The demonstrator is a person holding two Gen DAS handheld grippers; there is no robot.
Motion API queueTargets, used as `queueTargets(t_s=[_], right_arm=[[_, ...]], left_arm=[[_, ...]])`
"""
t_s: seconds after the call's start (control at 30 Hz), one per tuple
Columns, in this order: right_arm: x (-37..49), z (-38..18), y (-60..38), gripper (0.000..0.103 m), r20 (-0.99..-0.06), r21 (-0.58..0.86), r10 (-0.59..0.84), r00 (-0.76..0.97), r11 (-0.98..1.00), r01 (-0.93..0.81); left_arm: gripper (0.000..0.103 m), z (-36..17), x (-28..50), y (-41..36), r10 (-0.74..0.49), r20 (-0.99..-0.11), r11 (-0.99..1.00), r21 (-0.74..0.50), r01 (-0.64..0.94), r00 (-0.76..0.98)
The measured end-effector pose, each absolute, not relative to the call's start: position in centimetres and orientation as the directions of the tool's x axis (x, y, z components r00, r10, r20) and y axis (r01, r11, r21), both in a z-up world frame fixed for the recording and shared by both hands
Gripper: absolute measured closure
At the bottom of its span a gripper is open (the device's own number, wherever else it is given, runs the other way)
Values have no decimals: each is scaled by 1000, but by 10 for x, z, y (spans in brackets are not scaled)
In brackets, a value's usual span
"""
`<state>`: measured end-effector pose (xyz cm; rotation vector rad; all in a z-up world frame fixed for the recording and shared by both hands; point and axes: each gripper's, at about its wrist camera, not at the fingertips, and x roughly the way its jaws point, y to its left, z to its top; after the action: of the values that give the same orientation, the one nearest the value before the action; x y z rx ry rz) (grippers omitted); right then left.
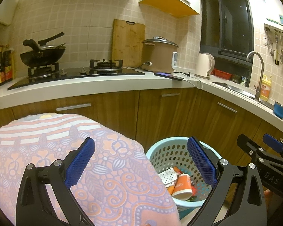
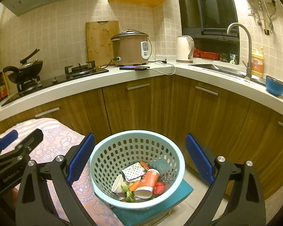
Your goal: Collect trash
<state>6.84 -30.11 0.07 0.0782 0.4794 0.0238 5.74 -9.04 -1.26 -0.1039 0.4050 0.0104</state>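
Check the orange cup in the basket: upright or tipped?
Tipped. The orange cup lies on its side in the basket, open mouth facing the camera.

L wrist: over cloth (image 1: 84, 169) | R wrist: over basket (image 2: 103, 150) | both face counter (image 1: 84, 86)

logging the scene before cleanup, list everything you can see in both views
basket: 1, light blue, on floor by cabinets
orange cup: 1, in basket
white cup: 1, in basket
dotted wrapper: 1, white, in basket
cloth: 1, pink floral, left of basket
wok: 1, black, on stove
board: 1, wood, against wall
cooker: 1, brown, on counter
phone: 1, dark, counter edge
kettle: 1, white, counter corner
faucet: 1, steel, at sink
bowl: 1, blue, right counter
left gripper: open, empty
right gripper: open, above basket
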Motion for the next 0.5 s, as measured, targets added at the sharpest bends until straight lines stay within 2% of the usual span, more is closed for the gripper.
queueTargets(t_s=[0.5], right_arm=[[71, 1, -302, 11, -457, 92, 60, 888, 996, -20]], left_arm=[[8, -12, 58, -89, 3, -390, 997, -67, -32, 921]])
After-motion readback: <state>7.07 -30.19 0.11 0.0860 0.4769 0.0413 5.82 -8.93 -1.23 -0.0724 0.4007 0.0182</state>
